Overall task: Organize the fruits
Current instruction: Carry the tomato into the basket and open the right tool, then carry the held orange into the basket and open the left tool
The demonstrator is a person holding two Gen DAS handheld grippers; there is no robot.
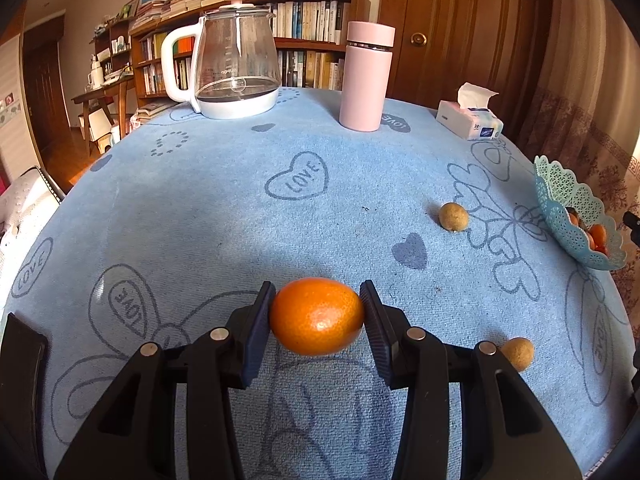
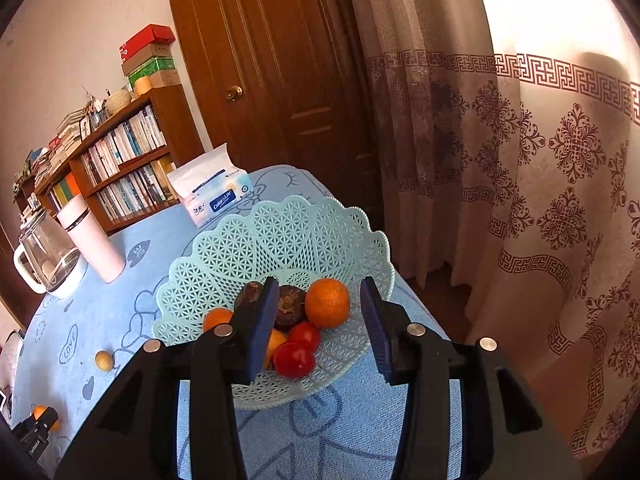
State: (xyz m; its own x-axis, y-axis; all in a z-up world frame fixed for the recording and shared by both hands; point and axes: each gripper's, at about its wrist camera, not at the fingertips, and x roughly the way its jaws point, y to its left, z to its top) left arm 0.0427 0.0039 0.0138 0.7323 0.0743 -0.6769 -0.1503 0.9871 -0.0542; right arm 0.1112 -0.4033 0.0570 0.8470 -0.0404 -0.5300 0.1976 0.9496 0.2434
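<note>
closest in, the left tongs [image 1: 318, 312] pinch an orange [image 1: 317, 315] by its two ends, both ribbed blue pads touching the peel. it hangs low over the blue desk [image 1: 200, 208], whether just clear of the cloth or grazing it is hard to say. right of it, one small tan fruit [image 1: 518, 353] peeks from behind the tong arm, partly hidden. another tan fruit [image 1: 453, 217] lies further back on the open cloth. at the far right edge stands the pale green lattice basket [image 1: 560, 192], cut off by the frame.

along the back, left to right: a glass kettle [image 1: 232, 60], a pink flask [image 1: 366, 76], a tissue pack [image 1: 470, 122].

over at the basket, the right tongs [image 2: 320, 320] stand spread and empty above the bowl, with only air between the pads. inside lie a small orange [image 2: 217, 318], two dark brown fruits [image 2: 290, 306], a larger orange [image 2: 327, 302] and two red tomatoes [image 2: 298, 354]. the left pad covers part of this pile, so a further piece may sit behind it.

the held orange looks firm, light and a little glossy. a gentle squeeze across its widest part should do, since it could roll out of a loose hold. the tomatoes seem softer and easier to bruise. the tan fruits are small and round, likely to skitter away if nudged.
</note>
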